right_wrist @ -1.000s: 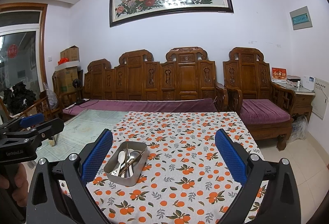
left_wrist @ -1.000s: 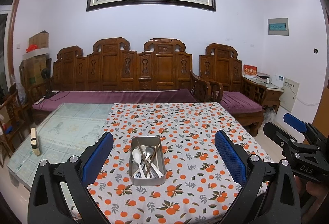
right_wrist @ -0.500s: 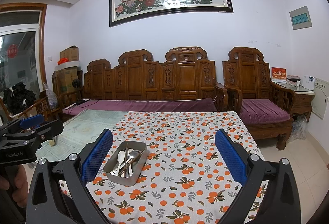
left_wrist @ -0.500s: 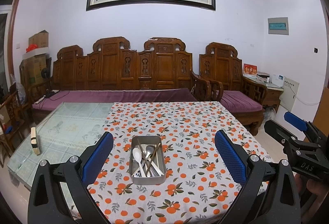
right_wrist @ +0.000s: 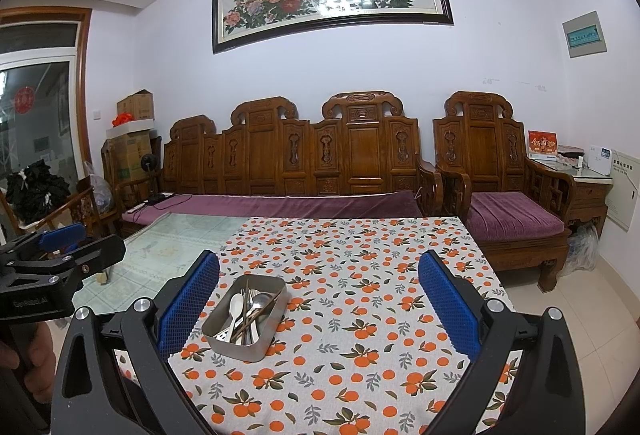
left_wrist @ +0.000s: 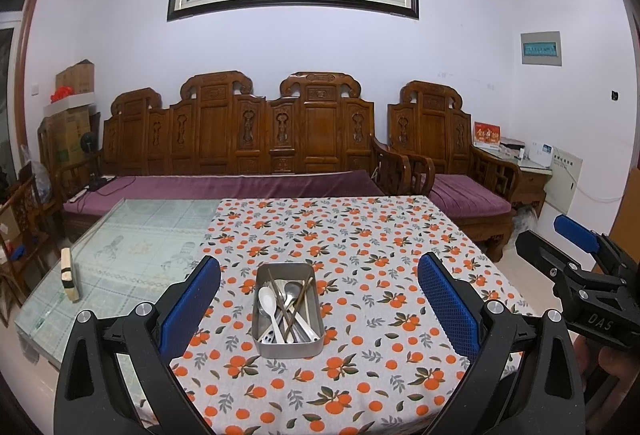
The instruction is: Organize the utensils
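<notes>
Plainly, both tools hover spread wide and empty-handed: left tool (left_wrist: 318, 309), right tool (right_wrist: 319, 305). Only the left view shows the small wooden block (left_wrist: 69, 275) on the glass-topped table (left_wrist: 132, 247), left of the rectangular steel utensil tin (left_wrist: 287, 309).

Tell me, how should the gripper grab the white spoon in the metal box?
Probably by its bowl, coming straight down from above. The white spoon lies in the metal box with its bowl on top at the far end, while its handle runs under crossed chopsticks. The box walls block a sideways approach.
</notes>
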Demonstrator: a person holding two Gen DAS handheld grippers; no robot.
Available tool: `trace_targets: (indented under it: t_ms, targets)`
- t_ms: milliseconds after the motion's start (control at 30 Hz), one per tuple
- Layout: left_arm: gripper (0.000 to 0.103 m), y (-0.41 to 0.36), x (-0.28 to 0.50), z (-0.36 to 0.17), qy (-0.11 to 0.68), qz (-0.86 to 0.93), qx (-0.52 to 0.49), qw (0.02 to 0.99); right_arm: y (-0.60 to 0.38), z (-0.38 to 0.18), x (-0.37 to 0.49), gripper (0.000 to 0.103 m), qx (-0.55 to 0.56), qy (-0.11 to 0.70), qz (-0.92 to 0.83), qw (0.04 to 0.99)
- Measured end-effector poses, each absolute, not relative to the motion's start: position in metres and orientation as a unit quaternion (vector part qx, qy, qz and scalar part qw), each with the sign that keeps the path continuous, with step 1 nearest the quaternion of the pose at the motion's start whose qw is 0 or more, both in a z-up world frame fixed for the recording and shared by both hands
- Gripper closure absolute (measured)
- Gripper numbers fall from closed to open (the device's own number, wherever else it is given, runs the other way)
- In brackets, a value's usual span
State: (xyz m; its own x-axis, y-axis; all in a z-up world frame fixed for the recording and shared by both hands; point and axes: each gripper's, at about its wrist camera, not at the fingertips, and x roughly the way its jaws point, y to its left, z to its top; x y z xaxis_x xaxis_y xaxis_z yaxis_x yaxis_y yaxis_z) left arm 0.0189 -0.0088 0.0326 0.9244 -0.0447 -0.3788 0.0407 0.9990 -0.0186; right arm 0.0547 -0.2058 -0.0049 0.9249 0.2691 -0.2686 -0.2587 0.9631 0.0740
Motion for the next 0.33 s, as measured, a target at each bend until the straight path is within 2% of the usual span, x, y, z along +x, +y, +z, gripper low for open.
trace_targets:
  t_ms: [333]
  targets:
    - [0.008, -0.0049, 0.0172, 0.0283, 0.194, -0.019, -0.003, 0.981, -0.206, -0.0059, 0.0545, 0.003, 0.019, 0.14, 0.135, 0.981]
